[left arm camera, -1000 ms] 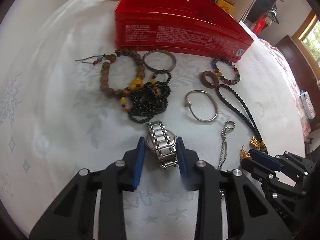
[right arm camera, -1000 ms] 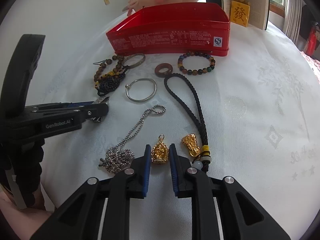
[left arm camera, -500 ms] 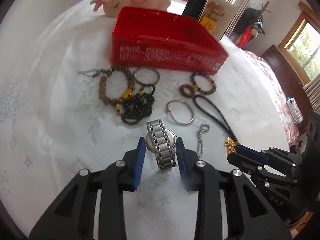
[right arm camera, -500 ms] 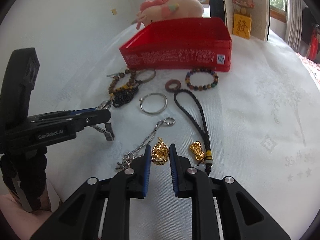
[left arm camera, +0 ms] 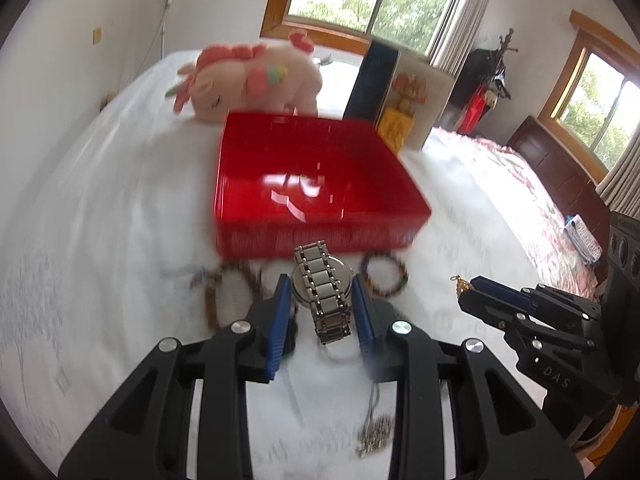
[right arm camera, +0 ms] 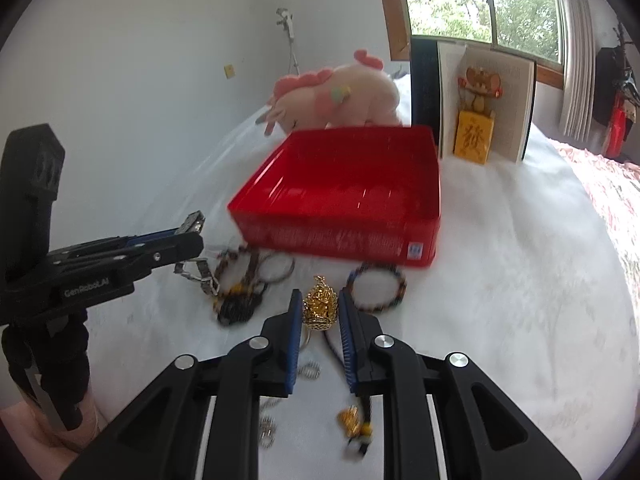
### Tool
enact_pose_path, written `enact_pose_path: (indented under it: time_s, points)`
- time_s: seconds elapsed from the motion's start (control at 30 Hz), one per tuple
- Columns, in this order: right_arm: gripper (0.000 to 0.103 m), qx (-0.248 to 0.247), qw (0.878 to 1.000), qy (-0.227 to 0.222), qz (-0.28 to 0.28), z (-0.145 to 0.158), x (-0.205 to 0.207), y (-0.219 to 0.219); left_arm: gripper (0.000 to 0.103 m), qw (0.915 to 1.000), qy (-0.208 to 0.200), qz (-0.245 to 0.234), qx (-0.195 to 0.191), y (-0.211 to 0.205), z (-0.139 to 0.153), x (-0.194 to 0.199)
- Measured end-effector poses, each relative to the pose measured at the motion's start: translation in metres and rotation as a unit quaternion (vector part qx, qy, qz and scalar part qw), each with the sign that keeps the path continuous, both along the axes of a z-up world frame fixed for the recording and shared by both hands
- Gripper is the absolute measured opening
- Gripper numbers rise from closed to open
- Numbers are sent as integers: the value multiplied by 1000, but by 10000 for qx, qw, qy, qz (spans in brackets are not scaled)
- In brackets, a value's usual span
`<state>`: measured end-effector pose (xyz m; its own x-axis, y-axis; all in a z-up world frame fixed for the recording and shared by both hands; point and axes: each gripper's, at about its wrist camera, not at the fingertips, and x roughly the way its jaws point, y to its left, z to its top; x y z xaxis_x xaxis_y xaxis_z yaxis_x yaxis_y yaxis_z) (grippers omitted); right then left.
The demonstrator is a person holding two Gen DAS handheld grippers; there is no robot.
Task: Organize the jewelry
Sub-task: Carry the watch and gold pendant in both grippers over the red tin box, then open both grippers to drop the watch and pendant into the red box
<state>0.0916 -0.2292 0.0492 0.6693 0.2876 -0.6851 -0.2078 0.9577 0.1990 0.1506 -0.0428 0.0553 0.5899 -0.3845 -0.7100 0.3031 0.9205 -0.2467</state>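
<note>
1. The left claw (left arm camera: 322, 308) is pinching a silver watch (left arm camera: 323, 292), holding it in front of the red box (left arm camera: 316, 184).
2. The right claw (right arm camera: 319, 316) is clamping a gold pendant (right arm camera: 319, 306), also just before the red box's near wall.

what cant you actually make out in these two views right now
- Left wrist view: the watch dial faces away, only its case back and band show.
- Left wrist view: print on the red tin is smeared by motion blur.
- Right wrist view: the black cord passes behind the right gripper.
- Both views: bracelets on the white cloth are blurred.
</note>
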Motion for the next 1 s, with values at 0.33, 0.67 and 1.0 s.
enact_pose_path:
  time_s: [0.33,0.67,1.0]
  points:
    - [18,178,9994,120,-257,10,108,-16,29,9993,-263,173,-185,-9,23,88]
    - [18,17,9944,1028,-223,-58,199,-8,29,9989,450,141,68,-32,-37,162]
    - [18,-312,9904,1326,-252,-83,215,3,30,9959,835,78,332,-39,-74,186]
